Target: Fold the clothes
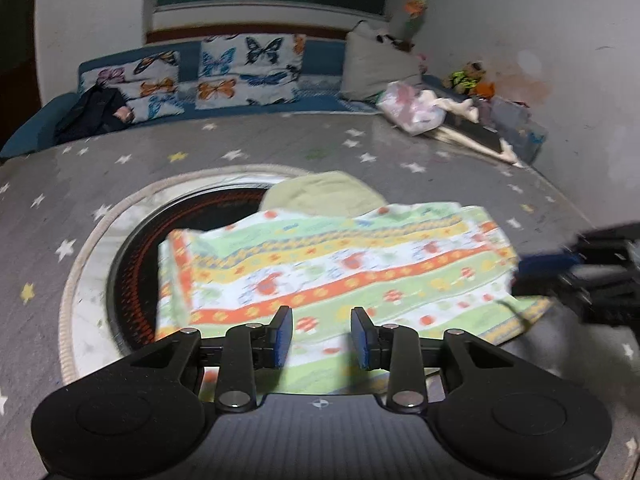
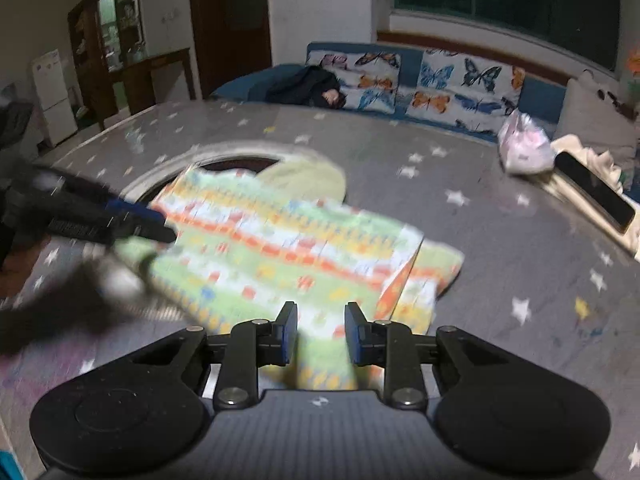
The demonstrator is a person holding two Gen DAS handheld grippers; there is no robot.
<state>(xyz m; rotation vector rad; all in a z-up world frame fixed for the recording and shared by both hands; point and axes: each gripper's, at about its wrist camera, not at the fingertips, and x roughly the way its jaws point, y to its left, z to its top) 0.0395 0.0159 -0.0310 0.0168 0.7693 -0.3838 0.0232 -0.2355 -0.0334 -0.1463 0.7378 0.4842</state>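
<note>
Left wrist view gives me the striped garment [image 1: 332, 268] spread over a grey star-printed tabletop [image 1: 460, 184], and I will place everything else against that garment. It lies partly folded, its bands of green, orange, yellow and white running crosswise, and its far left part overlaps a round dark inset [image 1: 132, 264] ringed by a pale rim in the surface. Just behind the garment, touching its far edge, sits a plain pale-green cloth [image 1: 324, 194]. My left tongs [image 1: 322, 336] hang over the garment's near edge with the blue pads apart and nothing between them, so they are released. My right tongs [image 1: 548, 262] reach the garment's right edge in this view, blurred. From the right wrist view, the right tongs [image 2: 321, 334] also stand spread over the garment's near hem, gripping nothing that I can make out, though the picture is smeared. Beyond the garment, past the tabletop's far edge, a blue sofa carries butterfly cushions [image 1: 248, 68]; far right of the garment lie a crumpled pinkish bundle [image 1: 412, 108] and a dark phone [image 2: 596, 192].
</note>
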